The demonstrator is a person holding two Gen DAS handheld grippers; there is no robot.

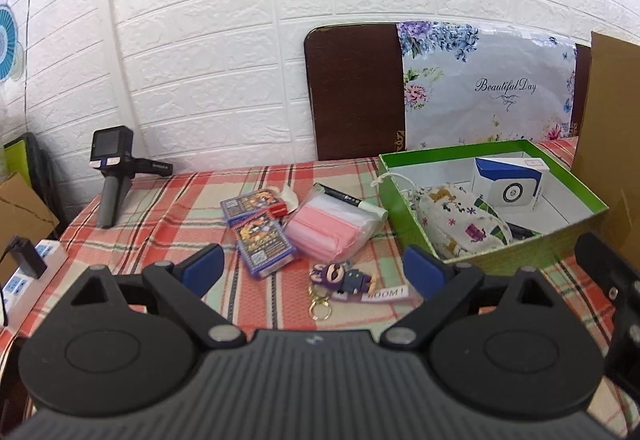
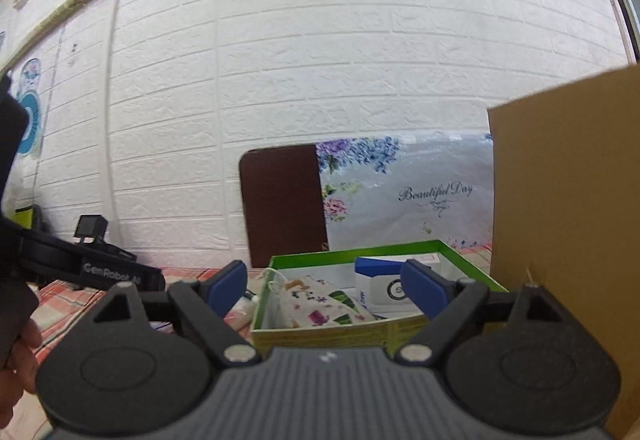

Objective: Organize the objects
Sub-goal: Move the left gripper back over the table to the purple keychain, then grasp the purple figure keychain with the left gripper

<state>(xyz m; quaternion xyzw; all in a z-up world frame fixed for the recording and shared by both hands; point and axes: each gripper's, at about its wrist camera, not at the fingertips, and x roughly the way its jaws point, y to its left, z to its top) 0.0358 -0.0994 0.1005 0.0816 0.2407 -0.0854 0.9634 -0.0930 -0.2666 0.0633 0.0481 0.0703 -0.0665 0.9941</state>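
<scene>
Right now both of your grippers hang with fingers spread wide and empty, the left gripper (image 1: 314, 266) above the worktop (image 1: 160, 215), the right gripper (image 2: 324, 288) facing the green box (image 2: 340, 332). Just ahead of your left fingers lies the keychain (image 1: 344, 278), likely light and rubbery: pinch its body across the middle, not the loose ring. Beyond it, the mask pack (image 1: 332, 226) looks soft and slippery.
</scene>
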